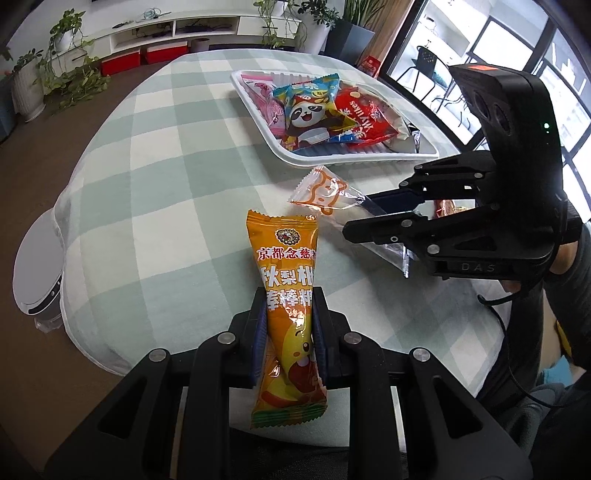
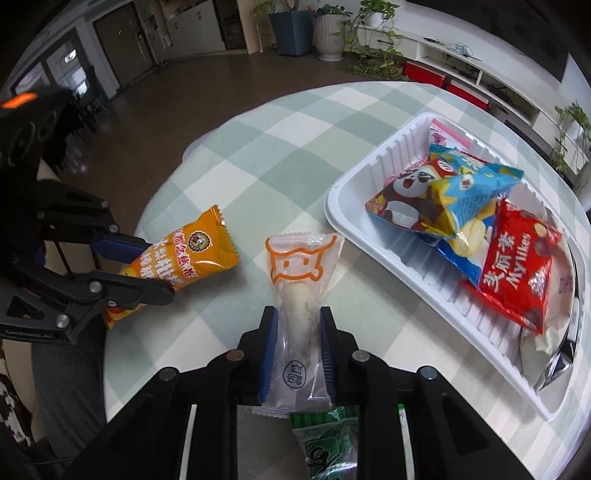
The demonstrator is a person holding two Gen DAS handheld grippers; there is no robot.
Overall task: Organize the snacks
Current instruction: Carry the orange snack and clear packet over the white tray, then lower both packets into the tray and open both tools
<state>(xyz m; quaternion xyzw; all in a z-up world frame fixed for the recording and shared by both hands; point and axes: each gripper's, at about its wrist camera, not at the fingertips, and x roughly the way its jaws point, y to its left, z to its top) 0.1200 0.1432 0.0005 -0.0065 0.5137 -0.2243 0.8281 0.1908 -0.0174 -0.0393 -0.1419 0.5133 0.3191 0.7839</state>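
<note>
**Both grippers loaded, tray ahead**

We grip one snack in each hand. Our left gripper (image 1: pixel 289 321) is clenched on an orange lollipop packet (image 1: pixel 286 295), which stands nearly upright between the blue pads and juts out ahead of the fingertips. Our right gripper (image 2: pixel 297 332) is clamped around a clear wrapper with an orange cat outline (image 2: pixel 301 291), a pale bar inside it; its crimped top also pokes forward past the fingers.

Ahead and to the right of the left gripper, and to the right of the right one, sits the white ribbed tray (image 2: pixel 343 218) on the green-and-white checked tablecloth (image 1: pixel 166 155). It already holds a panda snack bag (image 2: pixel 417 199), a red Mylikes bag (image 2: pixel 517 266), a pink packet (image 1: pixel 266 99) at the far end and a silvery wrapper (image 2: pixel 561 354) at the near end.

From the left wrist view, the right gripper crosses between our packet and the tray's near rim. Just below the right gripper's jaws lies a green packet (image 2: pixel 328 439). Beyond the table we see potted plants (image 1: pixel 70 48), a low white shelf (image 1: pixel 207 26) and red storage boxes (image 1: pixel 122 61).
</note>
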